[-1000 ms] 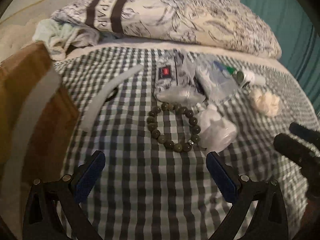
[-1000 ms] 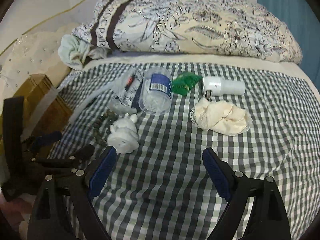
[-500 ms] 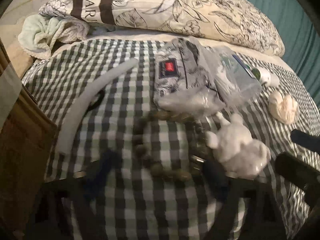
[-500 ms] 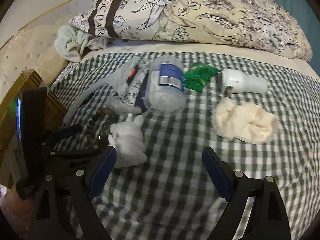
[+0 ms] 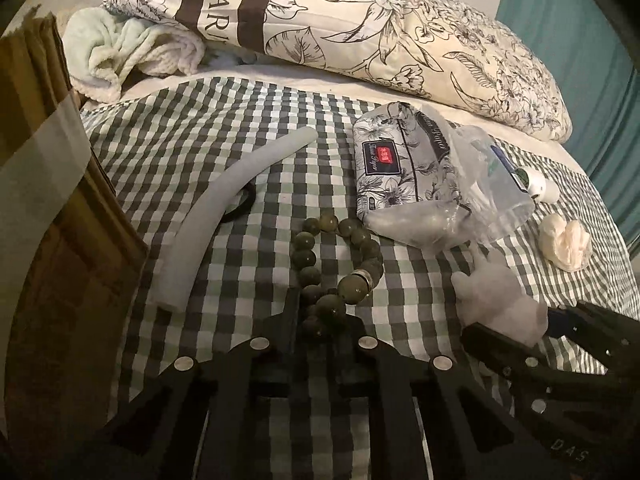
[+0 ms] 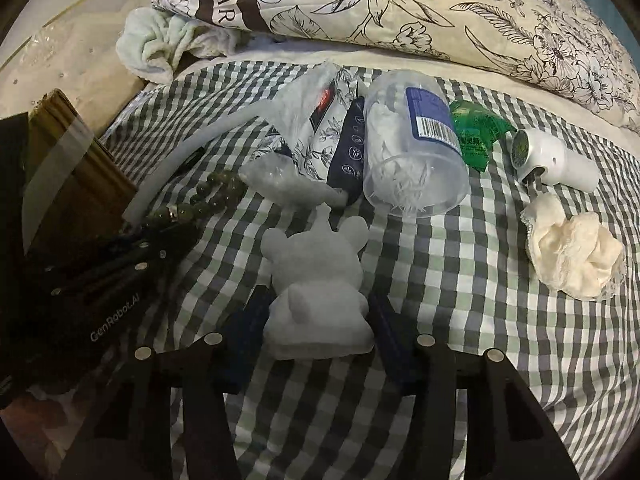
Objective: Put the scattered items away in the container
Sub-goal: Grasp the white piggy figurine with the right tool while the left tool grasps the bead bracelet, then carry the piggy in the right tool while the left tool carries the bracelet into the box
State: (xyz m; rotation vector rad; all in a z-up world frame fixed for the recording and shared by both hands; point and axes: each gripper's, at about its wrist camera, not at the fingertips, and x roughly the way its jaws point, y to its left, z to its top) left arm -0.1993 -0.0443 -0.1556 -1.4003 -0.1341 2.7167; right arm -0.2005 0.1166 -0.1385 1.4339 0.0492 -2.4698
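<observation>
Both tools closing on their picks on the checked bedspread

The left tool [image 5: 316, 320] has its jaws drawn in on the near arc of the green bead bracelet [image 5: 340, 270], still closing, so the loop can be lifted by one strand; the right tool [image 6: 318, 320] straddles the white bear figurine [image 6: 316, 280] at its base, jaws closing, blue pads [image 6: 248, 320] at its sides, whether they press yet I cannot tell. The cardboard box [image 5: 60, 240], likely the container, stands left of the left tool. Ahead of the tools lie a foam tube [image 5: 224, 208], a tissue pack [image 5: 400, 168] marked "Tissue Paper", a clear jar [image 6: 412, 148] with a barcode label, a green sachet [image 6: 476, 132], a white device [image 6: 556, 160] and a cream cloth [image 6: 572, 256]. The pillow [image 5: 360, 20] reads "CPAR"; the left tool's body reads "GenRobot.AI".
</observation>
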